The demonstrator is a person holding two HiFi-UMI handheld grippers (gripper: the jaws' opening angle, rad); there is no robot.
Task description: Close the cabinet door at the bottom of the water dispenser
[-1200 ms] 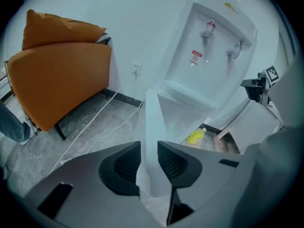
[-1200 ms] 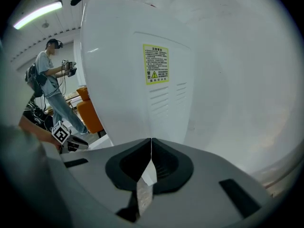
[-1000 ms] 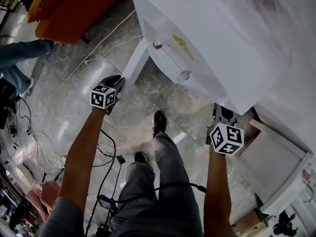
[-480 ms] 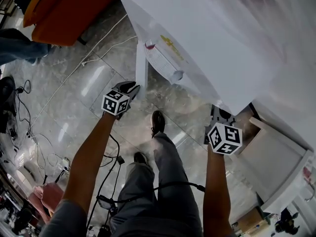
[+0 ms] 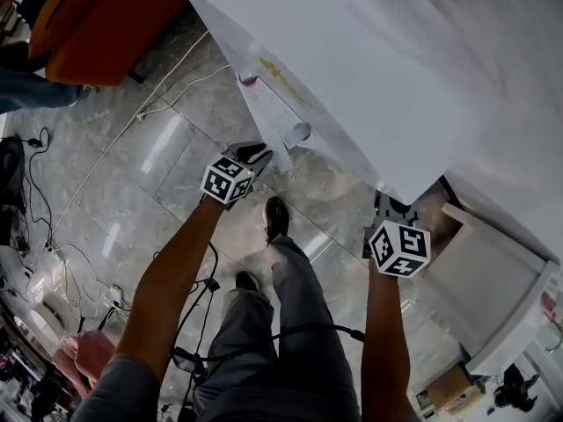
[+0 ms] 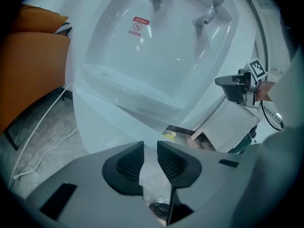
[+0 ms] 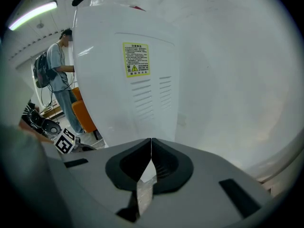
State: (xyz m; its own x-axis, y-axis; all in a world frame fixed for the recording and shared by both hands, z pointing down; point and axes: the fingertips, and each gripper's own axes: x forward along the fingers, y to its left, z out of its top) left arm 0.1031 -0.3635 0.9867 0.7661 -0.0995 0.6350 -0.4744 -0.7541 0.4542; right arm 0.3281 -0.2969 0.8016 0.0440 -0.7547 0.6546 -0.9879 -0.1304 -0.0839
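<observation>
The white water dispenser (image 5: pixel 378 60) fills the upper right of the head view. Its bottom cabinet door (image 5: pixel 271 139) stands almost flat against the body. In the left gripper view the door (image 6: pixel 109 122) is the pale panel under the drip tray (image 6: pixel 133 96), with a dark slit (image 6: pixel 183 129) at its right edge. My left gripper (image 5: pixel 255 154) (image 6: pixel 150 145) is right at the door, its jaws a narrow gap apart with nothing between them. My right gripper (image 5: pixel 394 202) (image 7: pixel 151 141) is shut and empty beside the dispenser's vented side, below a yellow label (image 7: pixel 136 59).
An orange sofa (image 5: pixel 97 16) stands at the upper left, and cables (image 5: pixel 132 121) trail over the marble floor. My own feet (image 5: pixel 277 218) are just in front of the dispenser. A white box (image 5: pixel 493 297) sits low at the right. A person with a backpack (image 7: pixel 54 75) stands beyond.
My left gripper has moved right and in toward the dispenser, and the door has swung from standing out to nearly flat. The right gripper has hardly moved.
</observation>
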